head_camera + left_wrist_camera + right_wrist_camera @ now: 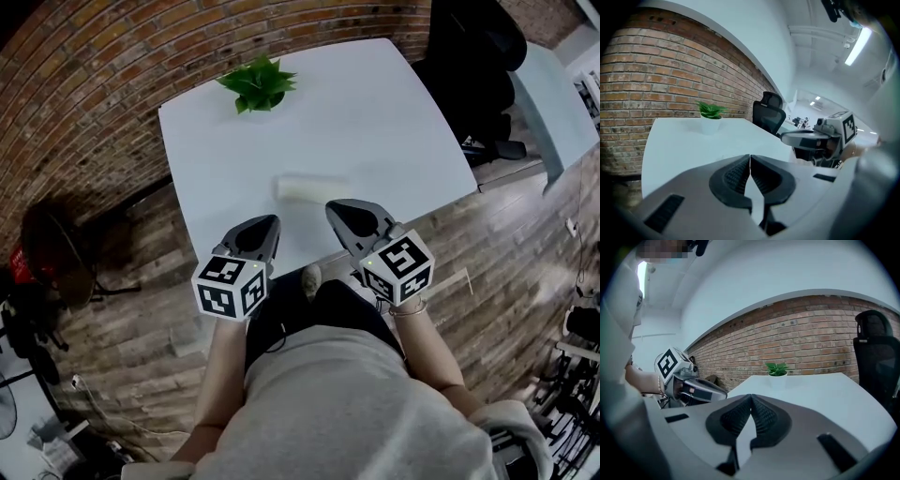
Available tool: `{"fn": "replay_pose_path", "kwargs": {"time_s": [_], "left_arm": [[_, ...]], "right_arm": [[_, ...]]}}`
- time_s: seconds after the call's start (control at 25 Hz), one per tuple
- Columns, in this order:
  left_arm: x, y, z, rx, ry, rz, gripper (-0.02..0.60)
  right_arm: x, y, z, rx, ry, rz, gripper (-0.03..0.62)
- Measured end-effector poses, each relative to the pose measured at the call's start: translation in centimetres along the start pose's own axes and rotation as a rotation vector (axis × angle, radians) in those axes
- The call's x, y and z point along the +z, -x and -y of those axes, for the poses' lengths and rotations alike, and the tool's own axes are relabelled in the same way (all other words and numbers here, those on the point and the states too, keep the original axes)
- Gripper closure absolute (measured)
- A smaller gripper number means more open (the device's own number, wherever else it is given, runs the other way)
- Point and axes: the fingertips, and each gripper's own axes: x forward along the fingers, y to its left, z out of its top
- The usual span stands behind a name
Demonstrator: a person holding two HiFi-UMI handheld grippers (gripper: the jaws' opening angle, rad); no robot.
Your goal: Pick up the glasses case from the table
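Done: nothing; glasses case point(312, 188) untouched by near edge of table point(375, 112).
Claws: left gripper point(272, 221), right gripper point(333, 208) closed, empty.
Remaining: whole pickup.

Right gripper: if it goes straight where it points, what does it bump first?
Probably the case, lying on the table just ahead of the right gripper. Depth is unclear, so it might touch the table first.

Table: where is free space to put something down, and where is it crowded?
Free: the wide right half of the table, between the plant and the edge by the black chair; also the left strip in front of the plant. Crowded: the near edge, where the glasses case lies just ahead of the left gripper and right gripper, both shut.
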Motion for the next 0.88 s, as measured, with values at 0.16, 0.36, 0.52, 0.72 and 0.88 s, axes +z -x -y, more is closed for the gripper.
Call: {"fn": "replay_pose_path", "kwargs": {"time_s": [0.16,0.36,0.52,0.72,0.88], "left_arm": [[-0.5,-0.6,-0.6,-0.008,-0.003,-0.036,0.574],[-0.4,-1.0,-1.8,-0.015,0.003,-0.054,0.574],[-0.5,-1.6,-2.8,-0.041,-0.002,-0.083,0.574],[-1.4,-2.7,-3.4,-0.078,0.027,-0.111,0.574],[-2.3,-3.7,-4.1,-0.09,0.056,-0.116,0.574]], "right_arm": [[-1.0,-1.0,0.4,0.013,0.0,-0.026,0.594],[-1.8,-2.5,1.0,-0.006,0.019,-0.082,0.528],[-1.9,-3.8,1.8,-0.022,0.072,-0.131,0.471],[-3.2,-5.7,1.2,0.042,0.216,-0.261,0.385],[-4.8,-7.3,1.1,0.11,0.322,-0.361,0.344]]}}
